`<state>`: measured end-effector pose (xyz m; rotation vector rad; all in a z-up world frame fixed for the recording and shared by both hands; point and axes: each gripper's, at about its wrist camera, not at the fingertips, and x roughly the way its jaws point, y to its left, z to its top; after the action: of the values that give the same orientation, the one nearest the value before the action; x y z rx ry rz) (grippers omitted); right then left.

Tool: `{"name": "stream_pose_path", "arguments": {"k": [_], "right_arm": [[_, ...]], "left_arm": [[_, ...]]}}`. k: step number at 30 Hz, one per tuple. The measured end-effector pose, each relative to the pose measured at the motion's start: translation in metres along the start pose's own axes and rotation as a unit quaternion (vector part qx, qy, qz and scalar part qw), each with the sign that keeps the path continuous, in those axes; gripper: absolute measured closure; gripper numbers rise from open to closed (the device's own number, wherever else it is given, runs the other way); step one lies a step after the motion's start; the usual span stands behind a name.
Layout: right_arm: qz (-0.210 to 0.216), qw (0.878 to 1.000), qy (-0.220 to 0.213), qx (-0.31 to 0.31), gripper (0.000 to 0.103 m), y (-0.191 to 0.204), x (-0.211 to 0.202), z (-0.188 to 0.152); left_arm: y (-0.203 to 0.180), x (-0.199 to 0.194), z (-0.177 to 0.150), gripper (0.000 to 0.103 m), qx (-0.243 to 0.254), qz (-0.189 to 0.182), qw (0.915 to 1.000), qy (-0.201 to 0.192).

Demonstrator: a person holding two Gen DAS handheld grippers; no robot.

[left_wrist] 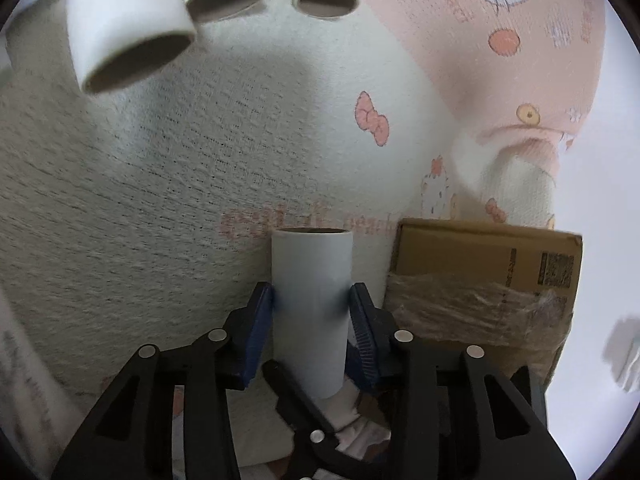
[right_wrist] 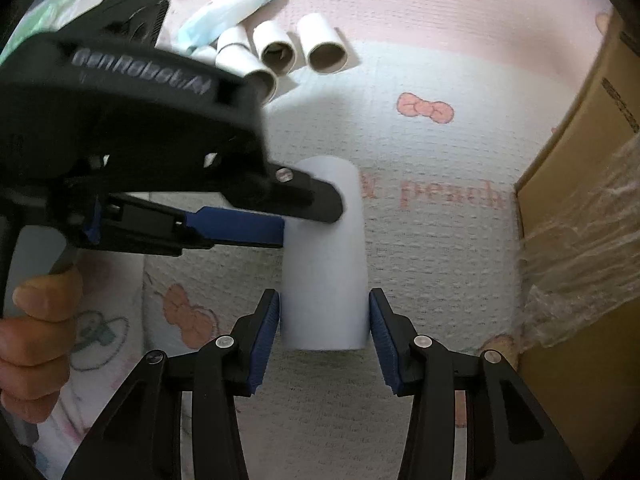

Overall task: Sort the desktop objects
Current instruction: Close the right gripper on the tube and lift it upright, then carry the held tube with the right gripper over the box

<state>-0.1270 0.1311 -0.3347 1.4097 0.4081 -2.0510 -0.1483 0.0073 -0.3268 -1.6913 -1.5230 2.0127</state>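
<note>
Cotton blanket (right_wrist: 420, 248), white and pink with bows and lettering, covers the whole surface; a cardboard box (right_wrist: 580, 216) wrapped in clear film sits at its right edge; a cluster of tubes (right_wrist: 280, 46) lies at the far side, well apart, with a blue-white packet (right_wrist: 228, 10) just behind them; one white tube (right_wrist: 326, 256) lies near the box. Left gripper (left_wrist: 312, 300) is clamped on this tube, blue pads against both sides; right gripper (right_wrist: 325, 320) straddles its near end, left pad touching, right pad just clear; a hand (right_wrist: 36, 328) holds the left gripper's handle.
</note>
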Motion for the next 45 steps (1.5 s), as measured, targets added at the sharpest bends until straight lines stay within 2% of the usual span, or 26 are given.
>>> {"name": "stream_pose_path", "arguments": {"k": [7,12,16,20,25,28,30,31,32,33,34,42,45], "right_arm": [[-0.021,1.0,-0.015,-0.004,0.061,0.007,-0.007,-0.001],[-0.044,0.997,-0.055,-0.018,0.061,0.016,-0.039,0.001],[-0.064,0.993,-0.098,-0.028,0.061,0.025,-0.073,0.005],[-0.08,0.986,-0.142,-0.033,0.061,0.033,-0.108,0.006],[-0.101,0.974,-0.2,-0.03,0.061,0.04,-0.154,0.0],[-0.113,0.968,-0.22,-0.032,0.061,0.036,-0.182,-0.013],[-0.123,0.965,-0.232,-0.029,0.061,0.036,-0.196,-0.016],[-0.129,0.963,-0.235,-0.028,0.061,0.021,-0.203,-0.02],[-0.136,0.962,-0.235,-0.026,0.061,0.02,-0.207,-0.021],[-0.139,0.961,-0.239,-0.022,0.061,0.003,-0.205,-0.014],[-0.141,0.96,-0.241,-0.017,0.061,0.004,-0.209,-0.002],[-0.165,0.945,-0.284,0.013,0.061,-0.013,-0.25,-0.015],[-0.157,0.945,-0.286,0.033,0.061,-0.026,-0.261,-0.016]], "left_arm": [[-0.013,-0.004,-0.005,0.058,0.028,-0.014,0.9994,-0.012],[-0.04,-0.028,-0.015,0.058,0.078,-0.033,0.9959,-0.032],[-0.073,-0.054,-0.031,0.058,0.141,-0.039,0.9866,-0.073],[-0.11,-0.083,-0.049,0.057,0.201,-0.043,0.9735,-0.101],[-0.14,-0.107,-0.065,0.057,0.226,-0.073,0.9656,-0.106],[-0.156,-0.113,-0.072,0.057,0.224,-0.08,0.9657,-0.104],[-0.162,-0.117,-0.077,0.057,0.222,-0.097,0.9644,-0.107],[-0.167,-0.118,-0.08,0.057,0.224,-0.103,0.9634,-0.106],[-0.172,-0.118,-0.082,0.057,0.226,-0.103,0.9628,-0.106],[-0.178,-0.117,-0.084,0.057,0.23,-0.104,0.962,-0.104],[-0.185,-0.116,-0.087,0.057,0.239,-0.106,0.96,-0.101],[-0.229,-0.113,-0.101,0.057,0.28,-0.125,0.9477,-0.089],[-0.25,-0.104,-0.108,0.057,0.306,-0.117,0.9408,-0.085]]}}
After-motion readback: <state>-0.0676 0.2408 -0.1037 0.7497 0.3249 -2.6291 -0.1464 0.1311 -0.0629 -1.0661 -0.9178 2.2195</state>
